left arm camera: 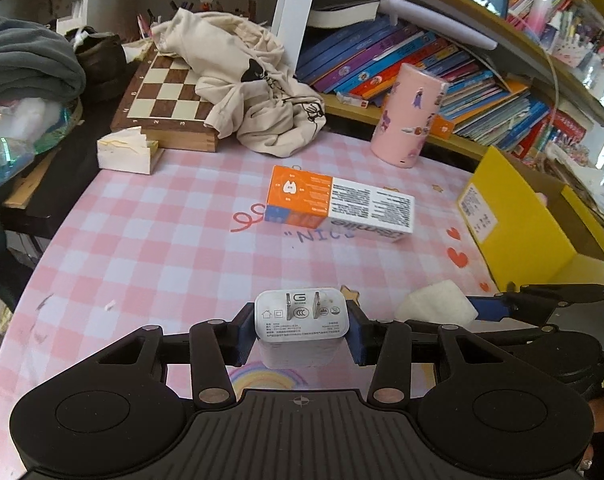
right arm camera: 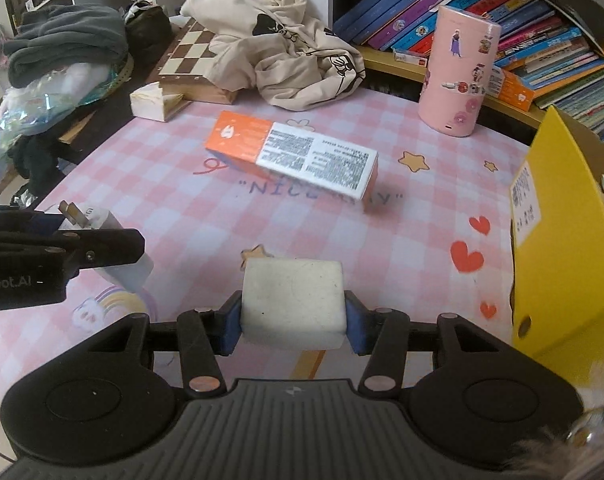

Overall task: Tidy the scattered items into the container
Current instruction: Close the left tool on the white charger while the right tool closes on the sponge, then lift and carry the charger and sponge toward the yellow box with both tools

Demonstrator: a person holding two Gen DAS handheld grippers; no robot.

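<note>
My left gripper [left arm camera: 302, 330] is shut on a white plug charger [left arm camera: 302, 318], prongs facing up, lifted above the pink checked tablecloth [left arm camera: 162, 248]. The same charger [right arm camera: 102, 220] and the left gripper show at the left of the right wrist view. My right gripper [right arm camera: 293, 316] is shut on a white block [right arm camera: 294, 300], also seen in the left wrist view as a white block [left arm camera: 435, 304]. An orange and white carton [left arm camera: 337, 202] [right arm camera: 294, 152] lies mid-table. The yellow box [left arm camera: 525, 220] [right arm camera: 561, 240] stands open at the right edge.
A pink sticker-covered cylinder [right arm camera: 457, 72] stands at the back right before a shelf of books [left arm camera: 441, 64]. A cream garment [left arm camera: 254, 84] lies over a chessboard [left arm camera: 166, 92] at the back. A small white box [left arm camera: 126, 152] and piled clothes [left arm camera: 26, 56] sit at the left.
</note>
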